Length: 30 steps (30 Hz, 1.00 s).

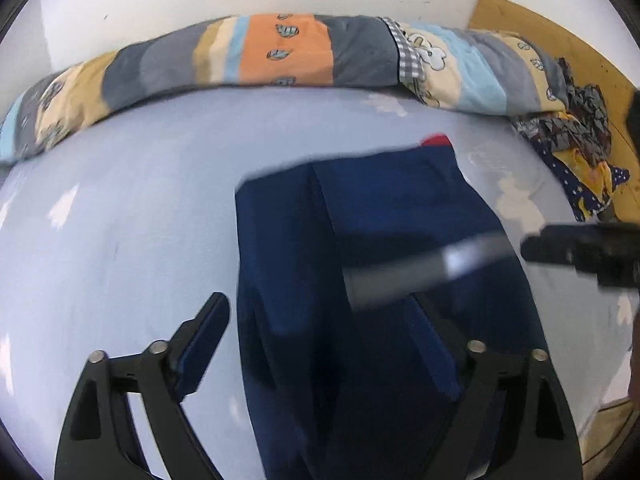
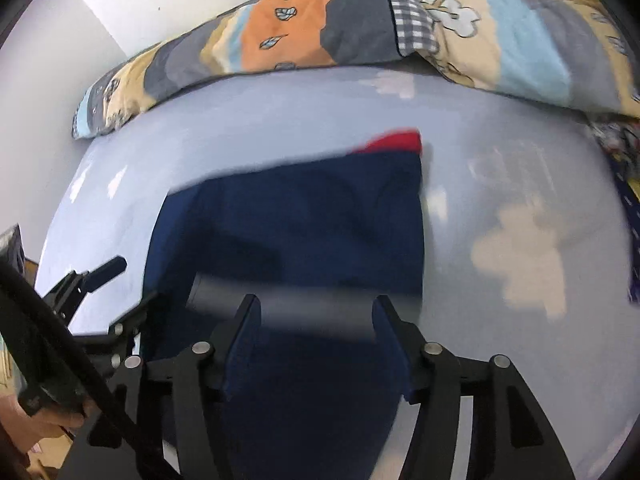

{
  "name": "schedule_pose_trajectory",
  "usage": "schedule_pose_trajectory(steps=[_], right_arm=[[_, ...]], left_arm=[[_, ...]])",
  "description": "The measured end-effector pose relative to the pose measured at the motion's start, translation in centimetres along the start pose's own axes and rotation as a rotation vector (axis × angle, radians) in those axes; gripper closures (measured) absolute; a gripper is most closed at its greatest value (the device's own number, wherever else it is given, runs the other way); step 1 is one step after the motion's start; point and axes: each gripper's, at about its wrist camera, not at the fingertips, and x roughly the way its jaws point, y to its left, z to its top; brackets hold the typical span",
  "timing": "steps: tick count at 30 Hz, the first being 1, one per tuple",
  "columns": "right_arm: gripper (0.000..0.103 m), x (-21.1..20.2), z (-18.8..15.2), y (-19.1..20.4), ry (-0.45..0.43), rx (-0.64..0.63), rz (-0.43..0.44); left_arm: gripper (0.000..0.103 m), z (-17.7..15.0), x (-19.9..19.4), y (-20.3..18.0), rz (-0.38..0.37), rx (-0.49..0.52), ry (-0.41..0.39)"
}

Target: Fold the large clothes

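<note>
A dark blue garment [image 1: 372, 264] with a red edge at its far corner lies partly folded on the light blue bed sheet [image 1: 120, 220]; it also shows in the right wrist view [image 2: 304, 220]. My left gripper [image 1: 320, 316] is open, its fingers either side of the garment's near part. My right gripper [image 2: 316, 312] is open above the garment's near end. A blurred grey bar [image 2: 280, 304] lies across just beyond its fingertips, and the same bar [image 1: 420, 272] crosses the garment in the left wrist view. The right tool's black body [image 1: 580, 248] enters from the right there.
A rolled patchwork quilt [image 1: 280, 52] lies along the far side of the bed against the white wall. A heap of patterned clothes [image 1: 576, 152] sits at the far right by a wooden board [image 1: 560, 40]. The left gripper [image 2: 92, 276] shows at the right view's left edge.
</note>
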Motion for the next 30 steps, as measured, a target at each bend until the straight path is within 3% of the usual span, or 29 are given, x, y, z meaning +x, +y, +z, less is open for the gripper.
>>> schedule_pose_trajectory(steps=[8,11,15,20,25,30], right_arm=[[0.032,-3.5,-10.7,4.5,0.057,0.059,-0.106],[0.032,-4.9,-13.3,5.3,0.092,0.091,-0.122],[0.032,-8.3,-14.5,5.6,0.083,0.136,-0.155],[0.025,-13.3,-14.8,6.6,0.066,0.140,-0.170],[0.020,-18.3,-15.6,8.4,0.077,0.163,-0.103],[0.019,-22.0,-16.2,10.4,0.075,0.169,-0.082]], left_arm=[[0.009,-7.2,-3.3,-3.0,0.021,0.004,0.180],[0.009,-8.1,-5.3,-2.8,0.041,0.014,0.190],[0.009,-7.7,-8.4,-2.1,0.078,-0.006,0.185],[0.009,-6.7,-13.5,-1.9,0.127,0.006,0.164],[0.009,-5.7,-18.4,-2.2,0.093,0.003,0.224],[0.009,-4.9,-22.9,-2.3,0.089,-0.020,0.204]])
